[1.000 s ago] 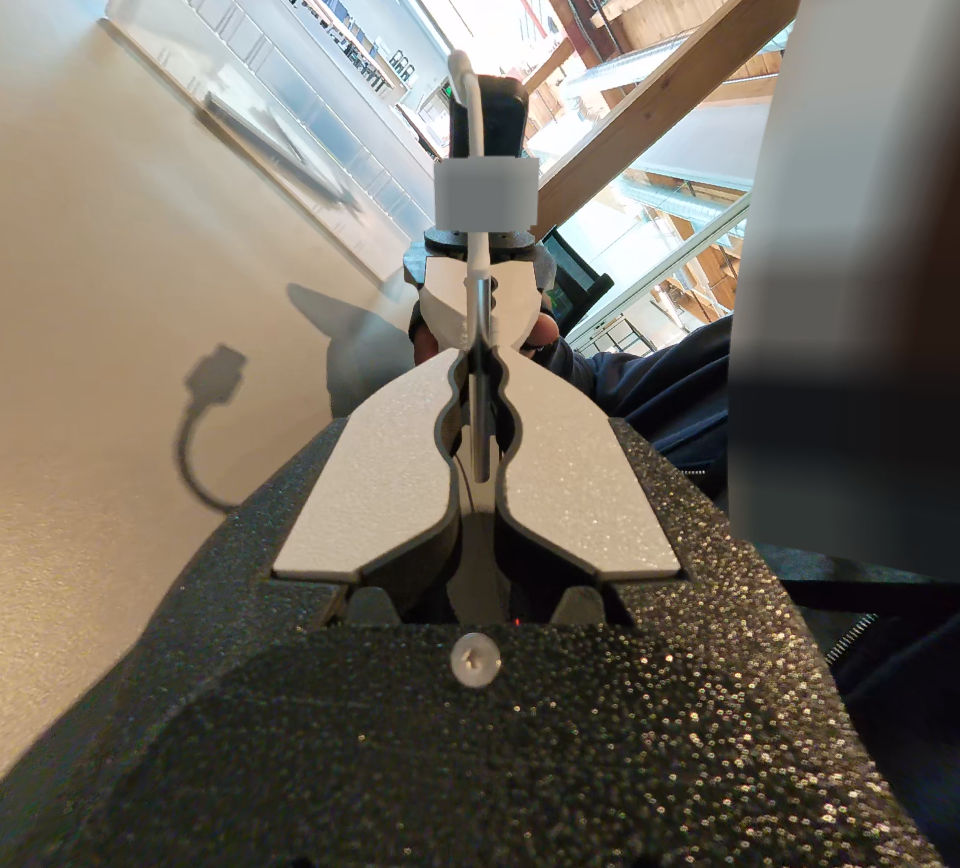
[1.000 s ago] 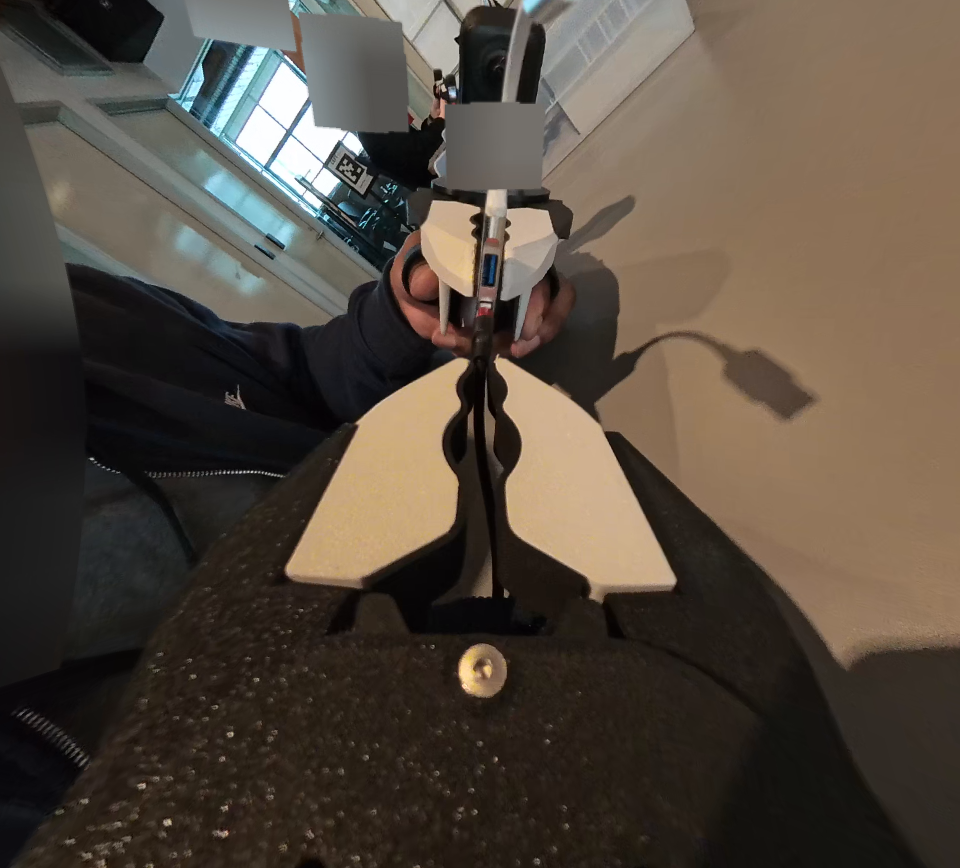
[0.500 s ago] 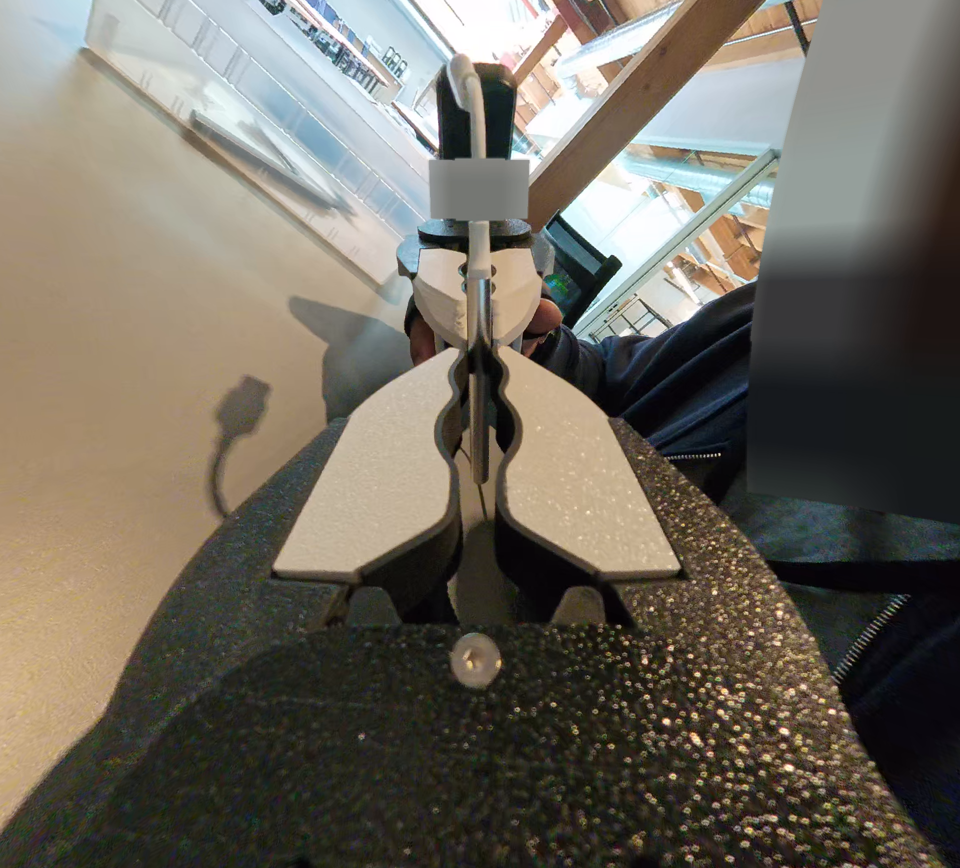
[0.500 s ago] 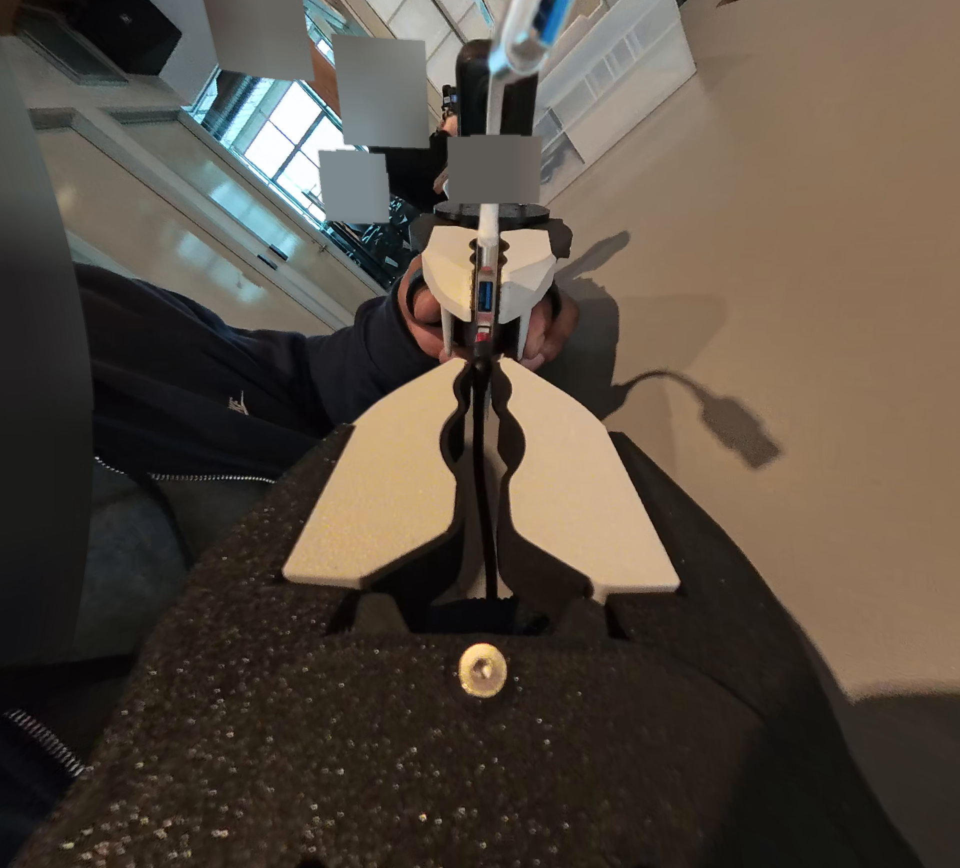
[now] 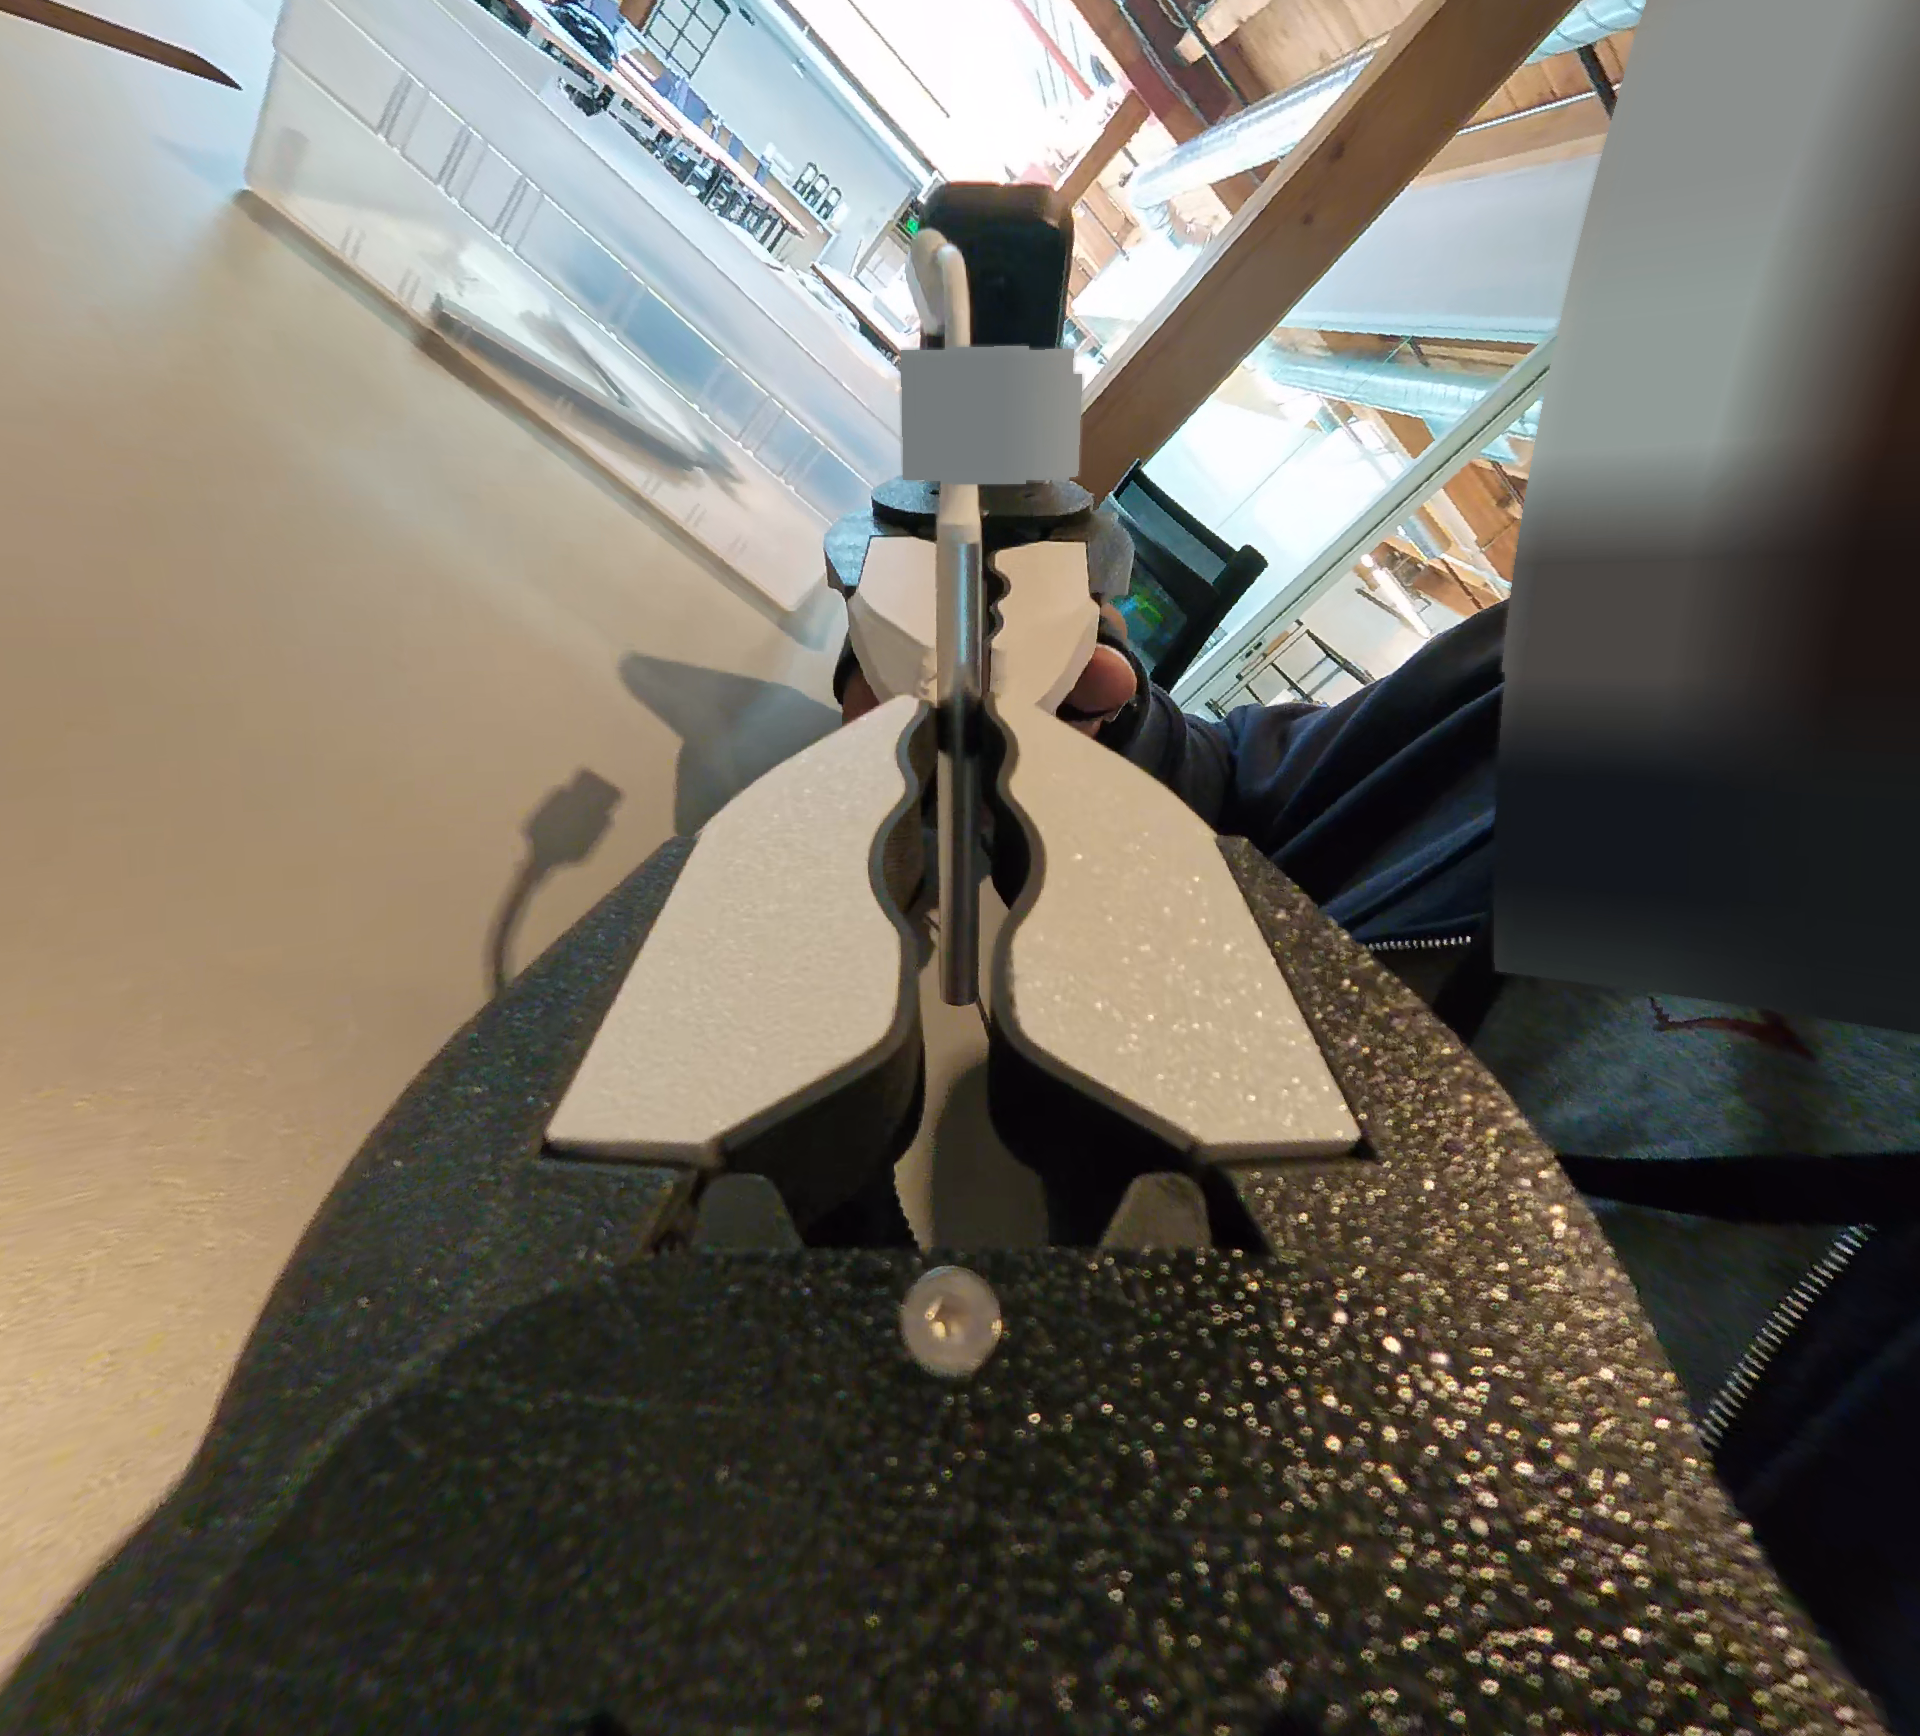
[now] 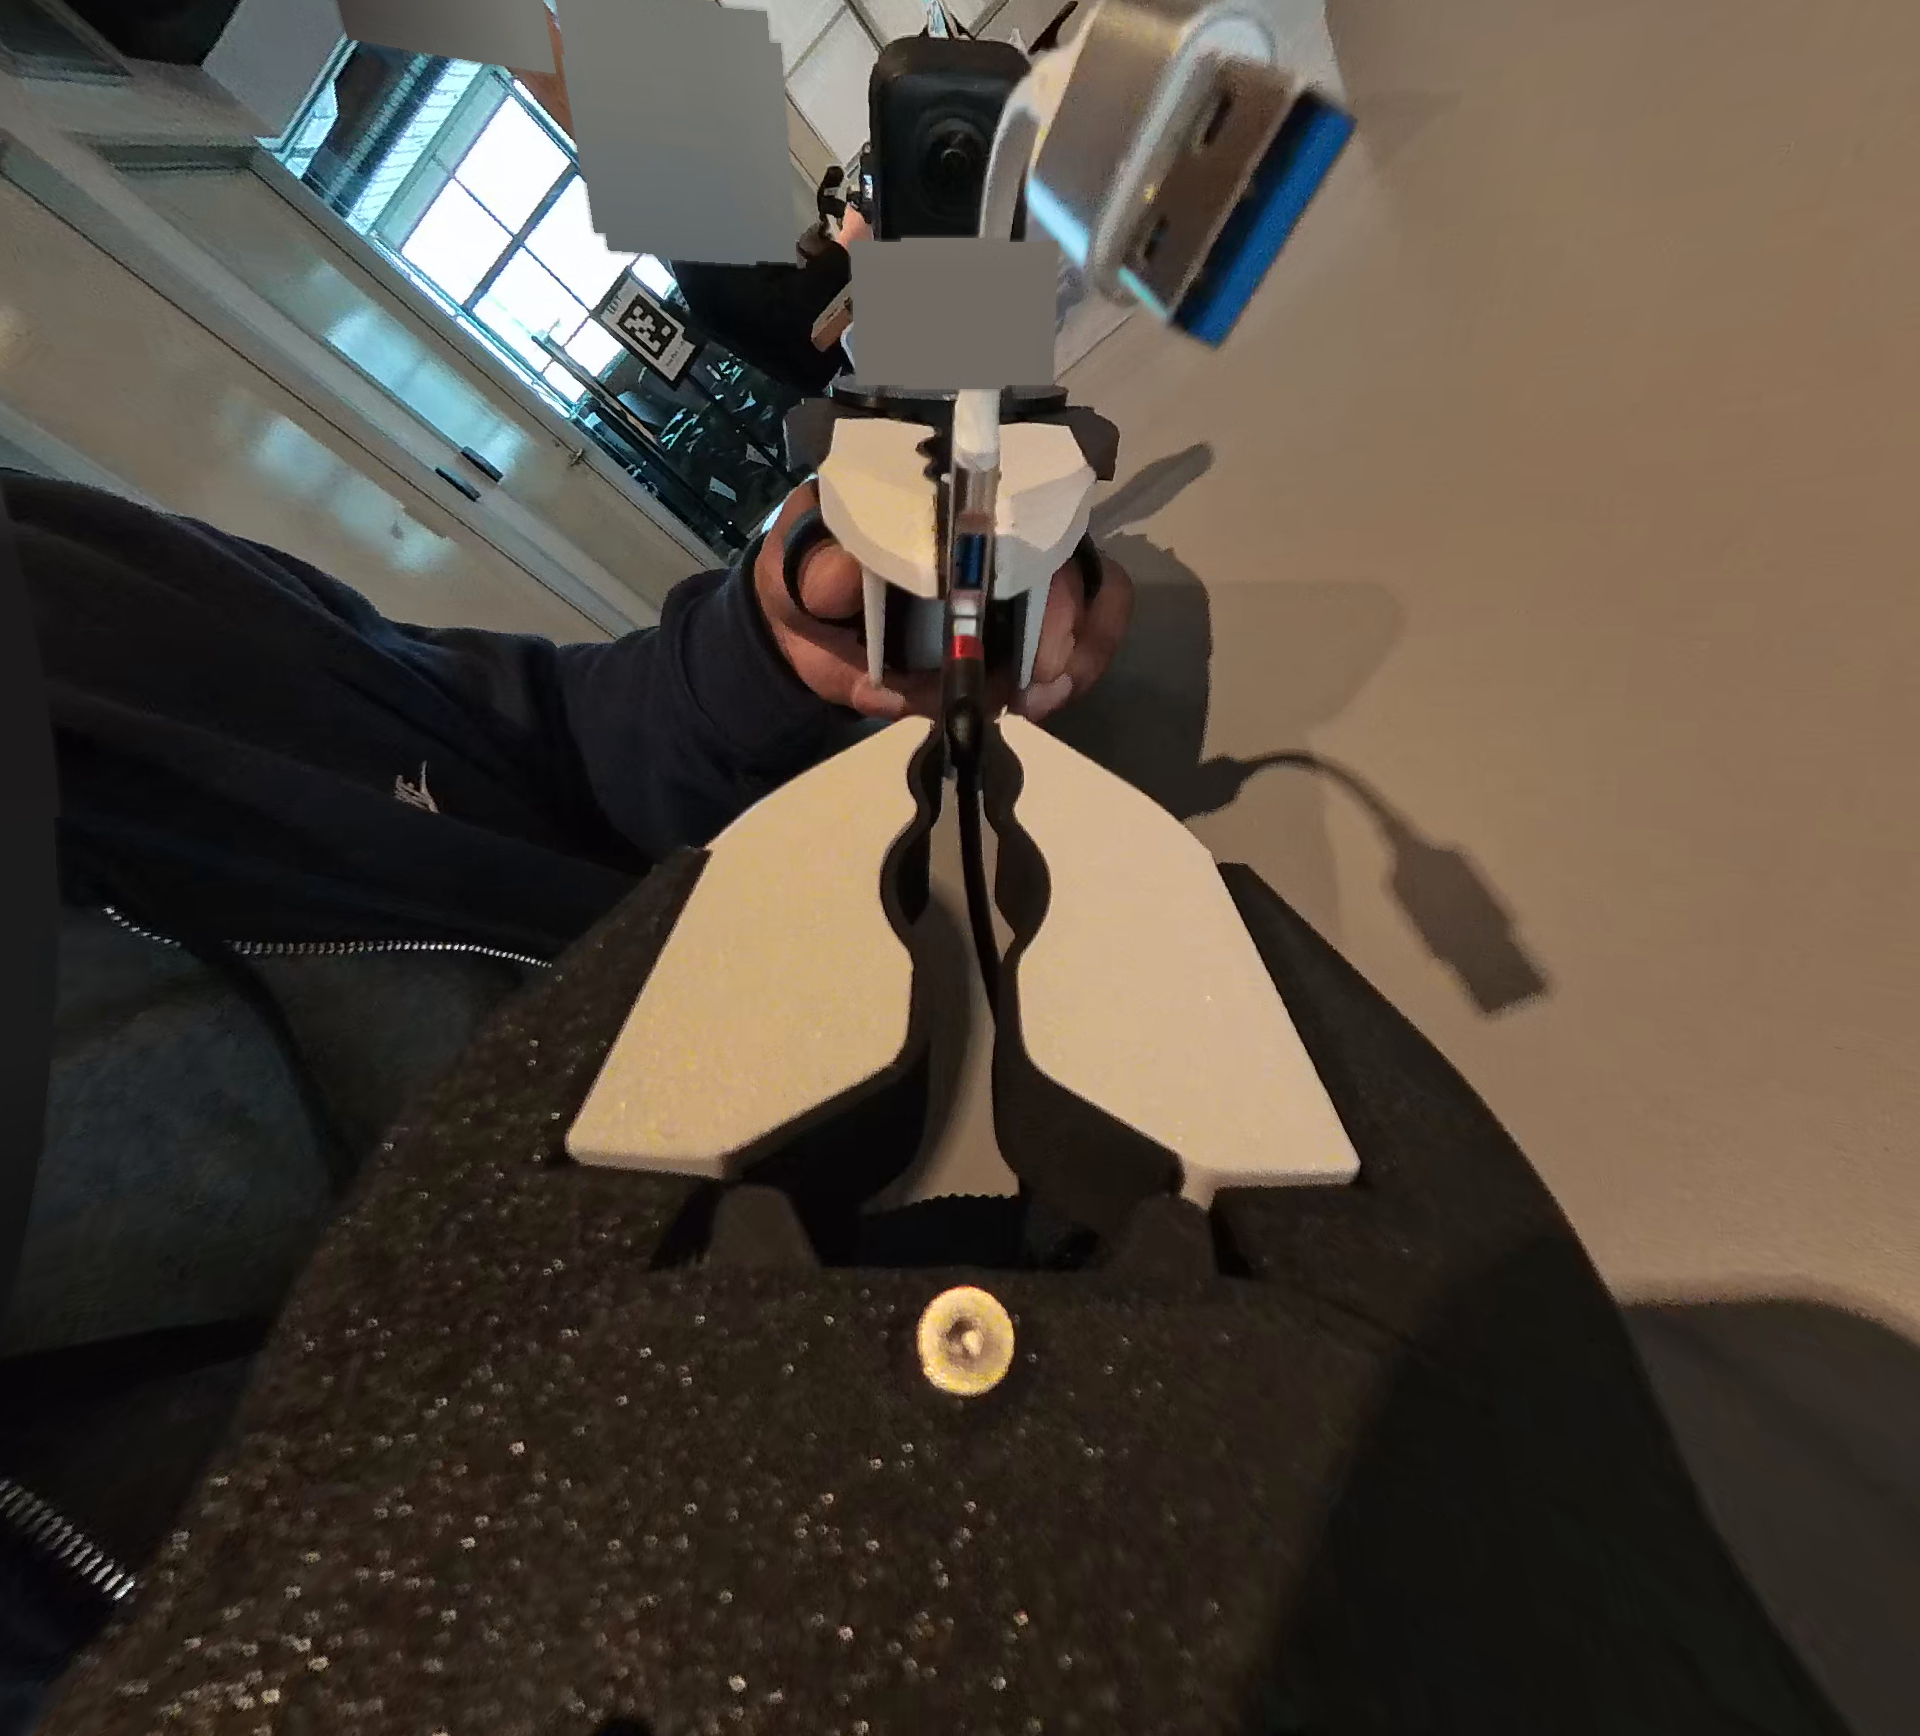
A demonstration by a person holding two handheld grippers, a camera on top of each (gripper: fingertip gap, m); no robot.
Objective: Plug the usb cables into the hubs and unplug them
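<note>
Plainly, in the left wrist view, my left gripper has its fingers pressed together on the hub, a thin silver slab seen edge-on that runs out past the tips. I judge it light, rigid and smooth-sided, so flat faces under the pads are the right hold; a grip nearer one end would let it pivot. Its white cable leaves the far end and curls upward, soft and springy. My right gripper faces me just beyond the hub. Both are held up off the pale table. I cannot make out the black lead here.

In the right wrist view, my right gripper is clamped on the black cable, right behind its red-ringed plug. The lead is limp, so holding close to the stiff plug is what lets me steer it. The plug meets the hub's edge by a blue port; whether it is fully seated I cannot tell. The white cable's own USB plug dangles loose near my camera. Both wrists are rolled, and the two grippers point straight at each other, nose to nose.
</note>
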